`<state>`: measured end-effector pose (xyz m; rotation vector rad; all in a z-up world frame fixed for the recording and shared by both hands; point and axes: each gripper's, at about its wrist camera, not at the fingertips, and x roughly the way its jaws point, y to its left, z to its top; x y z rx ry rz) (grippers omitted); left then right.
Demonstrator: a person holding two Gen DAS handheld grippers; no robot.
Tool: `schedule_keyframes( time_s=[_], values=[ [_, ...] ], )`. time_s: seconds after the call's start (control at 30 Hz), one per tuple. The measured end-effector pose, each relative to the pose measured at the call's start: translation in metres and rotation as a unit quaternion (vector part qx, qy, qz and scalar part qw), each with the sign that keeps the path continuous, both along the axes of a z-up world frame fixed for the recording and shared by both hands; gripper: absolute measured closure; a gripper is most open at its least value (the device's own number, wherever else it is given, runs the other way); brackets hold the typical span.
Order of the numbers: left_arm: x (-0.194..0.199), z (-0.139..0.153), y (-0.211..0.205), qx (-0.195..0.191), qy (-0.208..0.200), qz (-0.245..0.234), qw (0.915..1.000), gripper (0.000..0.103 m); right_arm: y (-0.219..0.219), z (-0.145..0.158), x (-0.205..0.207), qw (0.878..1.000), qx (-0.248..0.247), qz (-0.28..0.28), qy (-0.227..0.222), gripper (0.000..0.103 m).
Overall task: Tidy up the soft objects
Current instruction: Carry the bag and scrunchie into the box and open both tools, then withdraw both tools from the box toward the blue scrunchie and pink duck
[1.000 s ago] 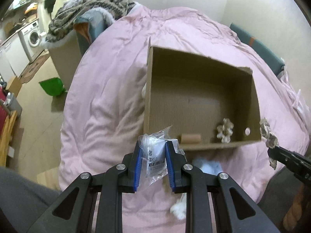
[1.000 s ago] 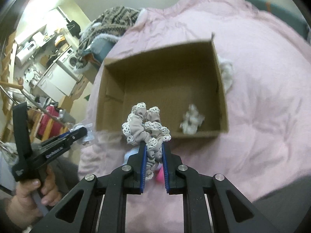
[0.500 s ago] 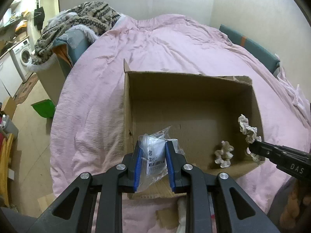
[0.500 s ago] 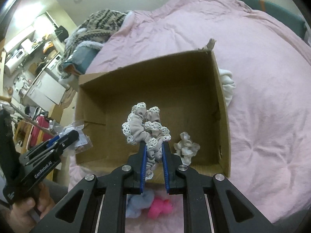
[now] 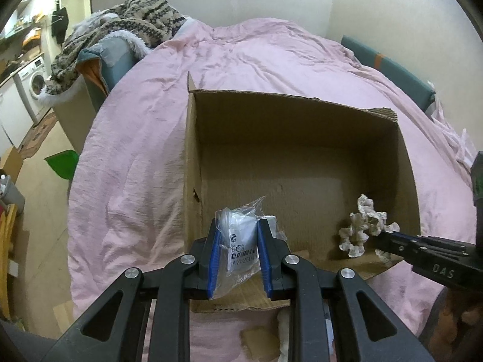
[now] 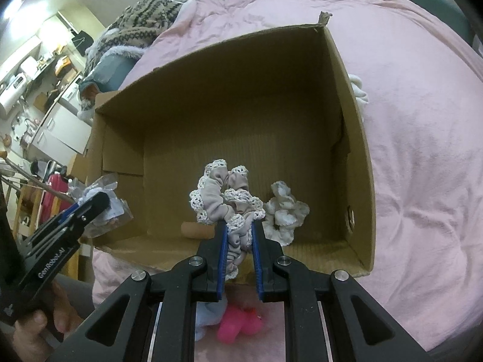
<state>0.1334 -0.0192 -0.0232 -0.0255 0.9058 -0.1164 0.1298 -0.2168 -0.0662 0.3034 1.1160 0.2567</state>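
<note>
Your right gripper pinches the grey lace-edged fabric scrunchie by its lower fold, above the near edge of the open brown cardboard box. It looks light and floppy, so hold it on the thick gathered part. Your left gripper is closed on a clear crinkled plastic bag with a white soft item, over the same near edge; the film may slip. The bag's content is hard to identify, and the pink object below the box is half hidden
</note>
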Motion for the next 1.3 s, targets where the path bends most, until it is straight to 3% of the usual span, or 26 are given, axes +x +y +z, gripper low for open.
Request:
schedule_keyframes(
  time_s=[0.27,0.57,0.67,0.7,0.73,0.8,1.3],
  values=[
    [-0.001,0.0,-0.002,0.001,-0.001,0.002,1.0,0.082,0.008,-0.001,0.002,1.0,-0.012,0.003,-0.001,0.086],
    [-0.006,0.0,-0.005,-0.002,0.002,-0.01,0.9999,0.081,0.006,-0.001,0.0,1.0,0.009,0.005,-0.004,0.085],
    [-0.006,0.001,-0.004,-0.003,-0.001,-0.009,1.0,0.067,0.003,-0.001,0.0,1.0,0.025,0.001,-0.004,0.077],
    [-0.007,0.003,-0.004,-0.003,-0.004,-0.006,1.0,0.055,0.002,0.0,0.0,1.0,0.028,-0.001,-0.004,0.071],
    [-0.008,0.004,-0.003,-0.006,-0.006,-0.005,1.0,0.048,0.001,0.0,0.0,1.0,0.029,-0.004,-0.004,0.053],
    [-0.01,0.007,-0.003,-0.015,-0.013,-0.004,0.9998,0.033,-0.002,0.002,-0.001,0.999,0.03,-0.02,-0.012,0.032],
    [-0.013,0.012,0.002,-0.019,-0.015,0.0,0.9997,0.033,-0.007,0.006,-0.001,0.999,0.038,-0.023,-0.017,0.032]
  ],
)
